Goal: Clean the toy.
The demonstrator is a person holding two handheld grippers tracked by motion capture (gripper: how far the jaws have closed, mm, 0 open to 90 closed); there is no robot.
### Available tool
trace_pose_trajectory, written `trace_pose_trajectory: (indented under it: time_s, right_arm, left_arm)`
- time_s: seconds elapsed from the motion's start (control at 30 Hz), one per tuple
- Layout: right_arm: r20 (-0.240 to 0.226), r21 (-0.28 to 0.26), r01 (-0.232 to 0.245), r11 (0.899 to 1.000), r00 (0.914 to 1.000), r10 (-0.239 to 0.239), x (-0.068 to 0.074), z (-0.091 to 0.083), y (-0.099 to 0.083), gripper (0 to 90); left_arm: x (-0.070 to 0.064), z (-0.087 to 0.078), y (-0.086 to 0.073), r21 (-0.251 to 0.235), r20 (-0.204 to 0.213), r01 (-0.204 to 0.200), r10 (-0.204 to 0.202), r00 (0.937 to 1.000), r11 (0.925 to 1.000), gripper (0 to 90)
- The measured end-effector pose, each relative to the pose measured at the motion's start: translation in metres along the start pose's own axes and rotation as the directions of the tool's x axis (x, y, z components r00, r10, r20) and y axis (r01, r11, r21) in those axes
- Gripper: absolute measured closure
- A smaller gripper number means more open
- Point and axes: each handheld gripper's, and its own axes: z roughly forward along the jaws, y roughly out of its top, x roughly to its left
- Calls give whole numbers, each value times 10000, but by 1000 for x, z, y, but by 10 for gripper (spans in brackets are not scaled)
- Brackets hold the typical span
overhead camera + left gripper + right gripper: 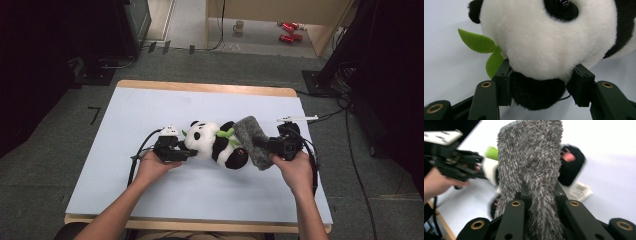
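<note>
Table (150, 200), pale blue top: I had both grippers working over its middle, with bare surface on every side of them.

Plush panda (215, 145): it lay on its side between my two grippers, head toward the left gripper (172, 149), hind end toward the right gripper (280, 146). In the left gripper view the panda's head (549, 42) sat directly ahead, and my left jaws were clamped on it, one pad pressed in at each side of the dark muzzle. That view alone showed the green felt leaves (481, 47) just left of the left jaw, and one black eye.

Grey shaggy cloth (252, 141): it stood against the panda's back end, directly in front of my right gripper. In the right gripper view the cloth (531, 162) rose upright from between the jaws, which were closed on its lower part, and it blocked most of the panda from that side. A black paw with a pink pad (570, 157) showed beyond it to the right, blurred, and the left gripper (461, 165) lay farther off to the left.
</note>
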Motion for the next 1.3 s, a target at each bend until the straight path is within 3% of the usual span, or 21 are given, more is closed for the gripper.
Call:
trace_pose_trajectory:
  time_s: [0.17, 0.33, 0.47, 0.6, 0.73, 0.83, 0.97, 1.1, 1.2, 1.3]
  right_arm:
    - [-441, -199, 548, 9983, 9975, -556, 32, 1, 8, 780]
    - [-833, 128, 1333, 9910, 9878, -1318, 64, 22, 9, 780]
    - [-965, 295, 1569, 9872, 9834, -1535, 78, 44, 9, 781]
    - [-938, 384, 1627, 9859, 9829, -1586, 85, 68, 7, 781]
    - [-758, 340, 1623, 9862, 9843, -1594, 89, 86, 7, 780]
    - [-743, 195, 1679, 9856, 9833, -1661, 93, 96, 7, 780]
    - [-774, 113, 1825, 9831, 9804, -1811, 93, 108, 3, 780]
    - [-774, 45, 2036, 9791, 9762, -2026, 85, 111, 0, 781]
    - [-456, 62, 2368, 9715, 9706, -2363, 85, 109, -2, 781]
    - [-425, 40, 2367, 9716, 9708, -2363, 80, 107, -5, 781]
  left_arm:
    - [-5, -2, 0, 29, -131, -81, 81, 9999, 10000, 459]
    - [-11, -5, 1, 58, -110, 142, -141, 9998, 9999, 468]
    - [-20, -6, 0, 66, -151, 359, -358, 9992, 9993, 475]
    - [-31, -8, -1, -211, -219, 751, -756, 9969, 9970, 477]
    - [-39, -9, -2, -450, -487, 583, -605, 9970, 9973, 477]
    - [-43, -9, -5, -629, -617, 686, -725, 9955, 9957, 478]
    - [-48, -7, -6, -487, -823, 696, -734, 9939, 9964, 485]
    - [-45, -4, -8, -495, -764, 490, -527, 9957, 9976, 486]
    - [-43, -2, -8, -480, -813, 208, -246, 9964, 9986, 489]
    - [-42, -1, -8, -459, -832, 62, -100, 9965, 9989, 495]
